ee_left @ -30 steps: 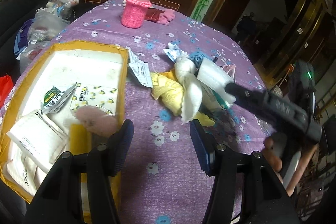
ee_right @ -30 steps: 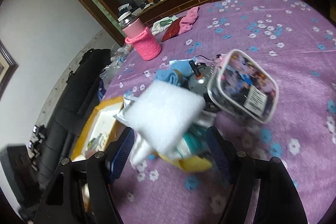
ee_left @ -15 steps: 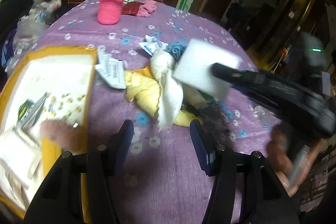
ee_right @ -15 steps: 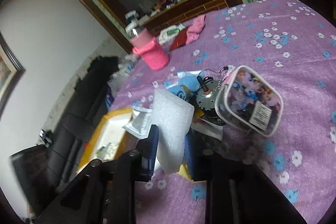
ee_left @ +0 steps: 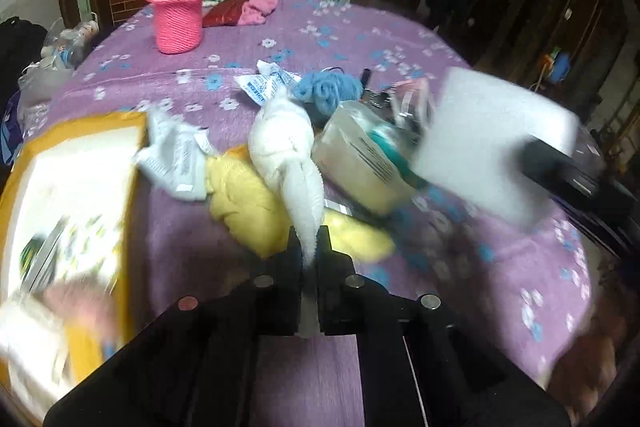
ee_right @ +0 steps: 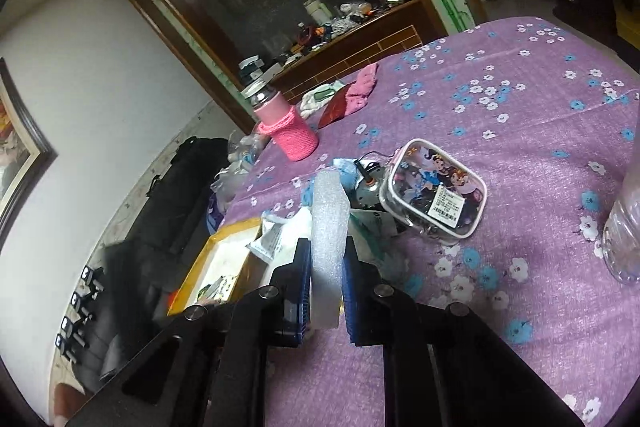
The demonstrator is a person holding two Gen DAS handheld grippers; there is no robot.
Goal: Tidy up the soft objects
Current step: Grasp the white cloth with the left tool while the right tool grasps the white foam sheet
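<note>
Nearest, the left gripper has just clamped the white cloth's tail and the right gripper the foam sheet, both above the heap, leaving yellow cloth and blue yarn outside the half-filled yellow box.

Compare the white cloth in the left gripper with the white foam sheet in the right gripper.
The white cloth is fuzzy, limp and bunched; the white foam sheet is a flat, stiff slab. The cloth's bulk lies among the pile, only its tip pinched by the left gripper; the sheet is lifted clear in the right gripper. Both are white and gripped.
</note>
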